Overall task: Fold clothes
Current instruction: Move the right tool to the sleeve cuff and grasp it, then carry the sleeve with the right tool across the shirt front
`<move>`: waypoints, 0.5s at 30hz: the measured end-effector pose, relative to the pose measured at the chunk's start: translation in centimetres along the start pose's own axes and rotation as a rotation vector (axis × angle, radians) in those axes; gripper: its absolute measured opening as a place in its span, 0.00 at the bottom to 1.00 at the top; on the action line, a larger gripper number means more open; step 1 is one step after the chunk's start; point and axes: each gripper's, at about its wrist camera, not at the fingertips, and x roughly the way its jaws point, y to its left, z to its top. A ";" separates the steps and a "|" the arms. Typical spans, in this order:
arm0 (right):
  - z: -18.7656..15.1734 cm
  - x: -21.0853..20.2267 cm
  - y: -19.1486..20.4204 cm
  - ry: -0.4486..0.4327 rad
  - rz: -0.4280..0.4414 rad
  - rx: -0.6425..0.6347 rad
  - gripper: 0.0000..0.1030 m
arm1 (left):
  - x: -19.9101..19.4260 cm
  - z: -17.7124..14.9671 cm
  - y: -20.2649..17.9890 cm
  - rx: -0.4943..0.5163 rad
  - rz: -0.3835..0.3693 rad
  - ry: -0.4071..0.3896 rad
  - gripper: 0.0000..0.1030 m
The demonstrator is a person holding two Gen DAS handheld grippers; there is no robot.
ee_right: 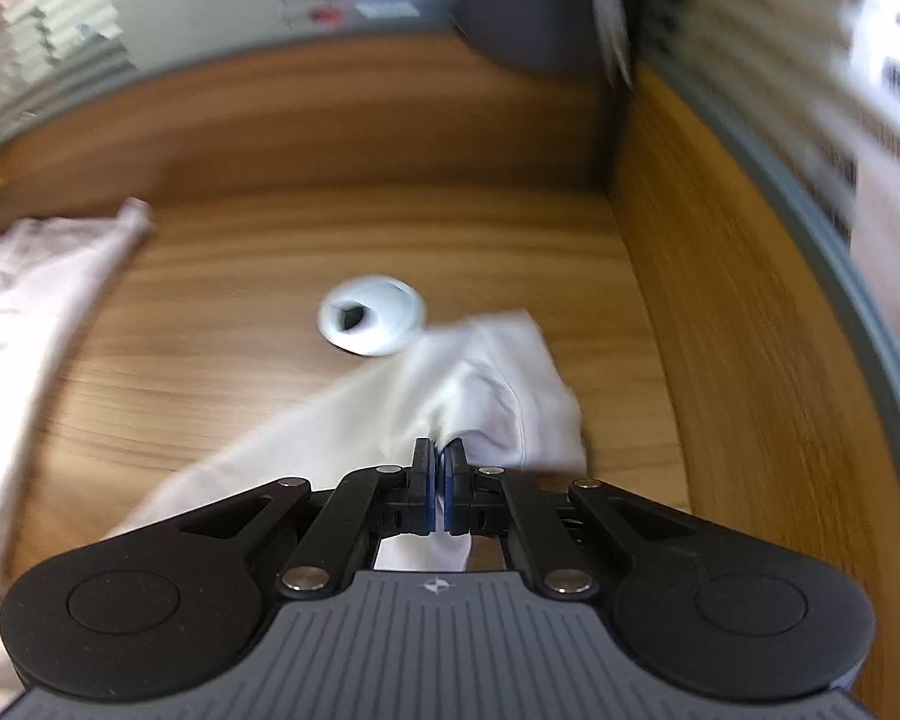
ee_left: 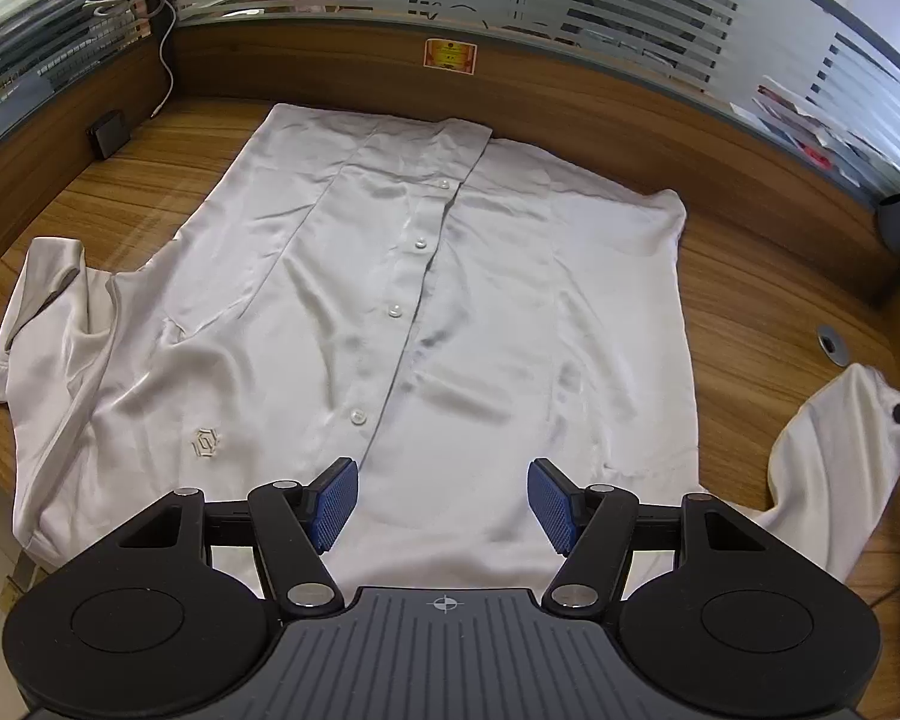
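Sleeve-folding looks to be the step in hand. Low in the right wrist view, the right gripper point(ee_right: 440, 468) has its blue pads clamped together on the white sleeve point(ee_right: 498, 396), cloth bunching just past the tips and hanging beneath them. That view is blurred, so how deep the bite goes I cannot tell. Low in the left wrist view, the left gripper point(ee_left: 442, 495) stands wide, holding nothing, hovering above the collar end of the shirt point(ee_left: 426, 276); contact with the cloth cannot be judged.

Further up that frame the shirt lies flat and buttoned on the wooden desk point(ee_left: 768, 300), placket running up the middle, hem toward the back panel, the other sleeve point(ee_left: 42, 312) crumpled at the left edge. The gripped sleeve appears at the lower right edge, raised off the wood.

By my reading, the next move calls for carrying that sleeve inward across the shirt's body without dragging the body along, perhaps with the free gripper steadying it.

Containers: none shows. Only a round white cable grommet point(ee_right: 371, 315) sits in the desk beyond the sleeve, nothing in it.
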 end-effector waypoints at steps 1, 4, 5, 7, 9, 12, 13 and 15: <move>0.0 -0.8 0.7 -0.013 0.017 -0.007 0.02 | 0.0 0.0 0.3 -0.002 0.000 -0.001 0.64; 0.2 -3.2 3.1 -0.045 0.072 -0.028 0.02 | 0.0 0.2 1.3 -0.010 -0.002 -0.005 0.64; 0.3 -3.9 4.1 -0.053 0.090 -0.036 0.02 | 0.1 0.3 1.7 -0.015 -0.003 -0.005 0.64; 0.2 -5.1 6.1 -0.064 0.122 -0.055 0.02 | 0.1 0.4 2.6 -0.022 -0.008 -0.002 0.64; 0.0 -6.4 8.5 -0.070 0.156 -0.069 0.02 | 0.1 0.6 3.7 -0.021 -0.013 -0.004 0.64; -0.8 -8.2 12.6 -0.076 0.197 -0.093 0.02 | 0.2 1.0 5.6 -0.016 -0.023 -0.010 0.64; -1.1 -8.7 14.0 -0.076 0.211 -0.102 0.02 | 0.2 1.1 6.3 -0.013 -0.027 -0.012 0.64; -1.7 -9.8 17.1 -0.076 0.236 -0.121 0.02 | 0.2 1.4 7.8 -0.008 -0.035 -0.017 0.64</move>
